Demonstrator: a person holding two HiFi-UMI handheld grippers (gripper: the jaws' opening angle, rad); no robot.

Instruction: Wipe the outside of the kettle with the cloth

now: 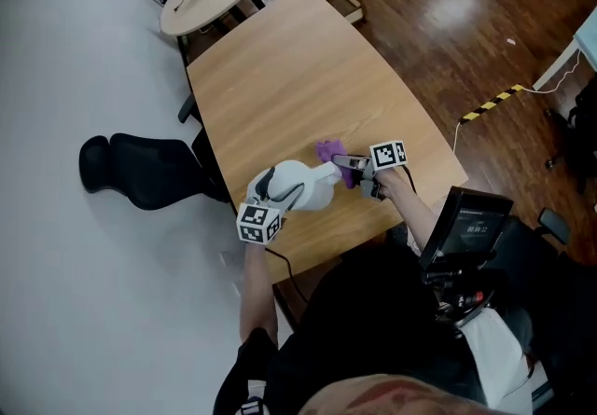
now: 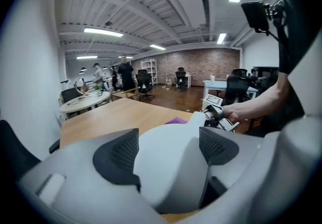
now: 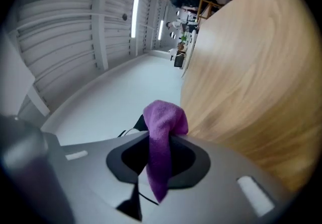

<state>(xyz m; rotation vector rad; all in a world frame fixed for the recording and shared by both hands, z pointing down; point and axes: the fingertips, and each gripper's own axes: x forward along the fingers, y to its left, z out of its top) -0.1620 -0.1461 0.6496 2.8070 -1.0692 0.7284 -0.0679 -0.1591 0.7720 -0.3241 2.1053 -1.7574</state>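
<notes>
One smooth white kettle (image 1: 300, 187), rounded and tapering to a spout, sits near the front edge of the pale wood-grain table (image 1: 298, 77). One fuzzy purple cloth (image 1: 328, 152) is bunched just beyond the spout. There are two tongs, each carrying one checkered cube. The left tongs (image 1: 272, 203) stand spread wide, with ribbed dark pads (image 2: 118, 155) either side of the kettle's body and no squeeze evident. The right tongs (image 1: 354, 164) are pinched tight on the cloth, a soft fold poking out in front; only the right gripper view shows that grip. Only the head view shows the black chair (image 1: 140, 171) beside the table.
</notes>
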